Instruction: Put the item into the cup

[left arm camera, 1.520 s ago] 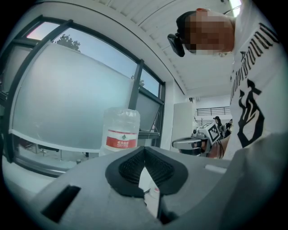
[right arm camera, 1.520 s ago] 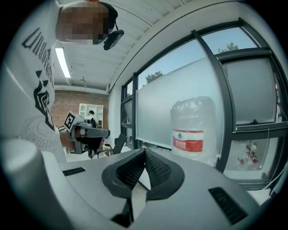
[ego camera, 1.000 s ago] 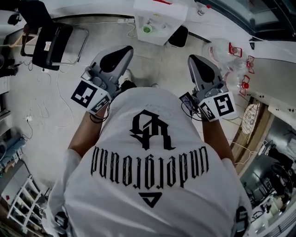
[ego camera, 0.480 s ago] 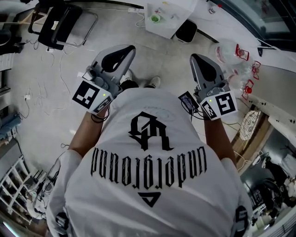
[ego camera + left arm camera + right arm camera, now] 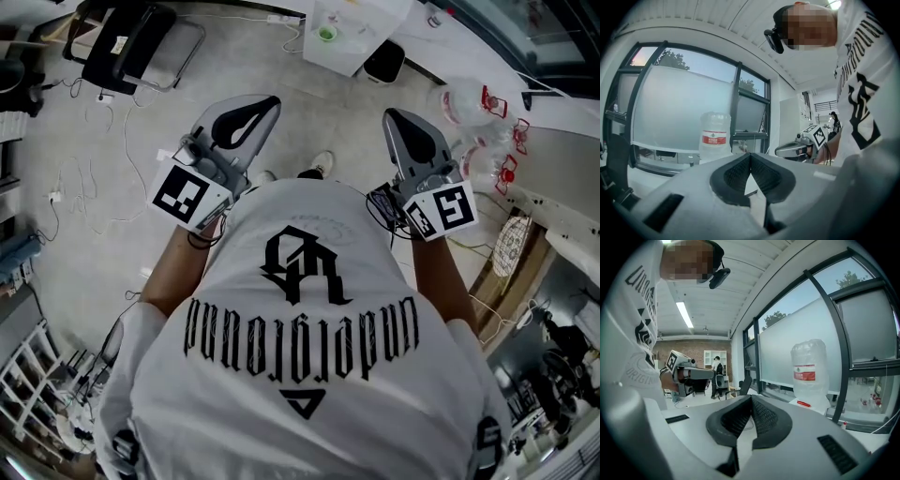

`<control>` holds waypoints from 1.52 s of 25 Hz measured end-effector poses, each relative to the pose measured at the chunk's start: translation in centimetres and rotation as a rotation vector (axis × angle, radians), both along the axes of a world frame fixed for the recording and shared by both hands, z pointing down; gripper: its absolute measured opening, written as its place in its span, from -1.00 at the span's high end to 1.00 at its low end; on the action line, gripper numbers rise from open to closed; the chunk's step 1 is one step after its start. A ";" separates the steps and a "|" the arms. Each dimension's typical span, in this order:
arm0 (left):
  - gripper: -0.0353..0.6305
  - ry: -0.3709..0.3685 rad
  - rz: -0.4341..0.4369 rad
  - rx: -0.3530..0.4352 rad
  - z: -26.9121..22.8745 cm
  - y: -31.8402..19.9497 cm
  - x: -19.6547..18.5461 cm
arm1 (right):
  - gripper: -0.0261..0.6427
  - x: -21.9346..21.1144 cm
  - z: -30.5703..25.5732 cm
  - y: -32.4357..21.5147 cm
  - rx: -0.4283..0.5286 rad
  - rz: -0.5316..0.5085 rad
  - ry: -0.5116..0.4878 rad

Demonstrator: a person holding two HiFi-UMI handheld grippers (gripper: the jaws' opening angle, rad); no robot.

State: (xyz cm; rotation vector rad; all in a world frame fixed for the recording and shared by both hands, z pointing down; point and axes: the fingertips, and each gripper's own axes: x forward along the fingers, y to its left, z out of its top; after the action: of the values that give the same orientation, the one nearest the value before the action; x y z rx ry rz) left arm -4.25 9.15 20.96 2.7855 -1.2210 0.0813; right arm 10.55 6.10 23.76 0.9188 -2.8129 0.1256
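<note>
Both tools are held at chest height above the floor. The left gripper (image 5: 750,157) and the right gripper (image 5: 751,398) each have their jaws pressed together with nothing between them. We see a small green cup (image 5: 326,33) on a white table (image 5: 349,58), well ahead of both grippers; the item we cannot make out. A water bottle (image 5: 809,371) stands by the window (image 5: 801,329).

Looks like some office-lab workspace: black chair (image 5: 131,42) upper left, loose cables (image 5: 125,141) on concrete floor (image 5: 309,122), water jugs (image 5: 464,103) upper right, big windows (image 5: 801,333).
</note>
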 end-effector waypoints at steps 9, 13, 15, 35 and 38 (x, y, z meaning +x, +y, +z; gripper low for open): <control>0.85 0.012 0.015 0.007 -0.2 6.0 -6.3 | 0.88 -5.7 -0.3 5.9 0.020 0.015 0.014; 0.85 0.016 0.028 0.013 -0.1 8.4 -8.2 | 0.88 -7.9 -0.3 8.7 0.031 0.025 0.010; 0.85 0.017 0.037 0.014 0.0 9.5 -9.1 | 0.88 -8.8 -0.3 9.9 0.036 0.032 0.011; 0.85 0.062 0.102 -0.007 1.3 13.3 -11.4 | 0.88 -11.2 1.0 15.1 0.000 0.087 0.038; 0.85 0.064 0.107 -0.018 1.6 13.2 -11.2 | 0.88 -11.0 1.2 15.0 -0.006 0.091 0.041</control>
State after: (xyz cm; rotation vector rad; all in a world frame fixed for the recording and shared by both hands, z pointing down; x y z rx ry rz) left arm -15.42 22.36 22.60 2.8133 -1.0519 0.0108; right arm -0.46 21.15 24.99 1.0362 -2.7330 0.1259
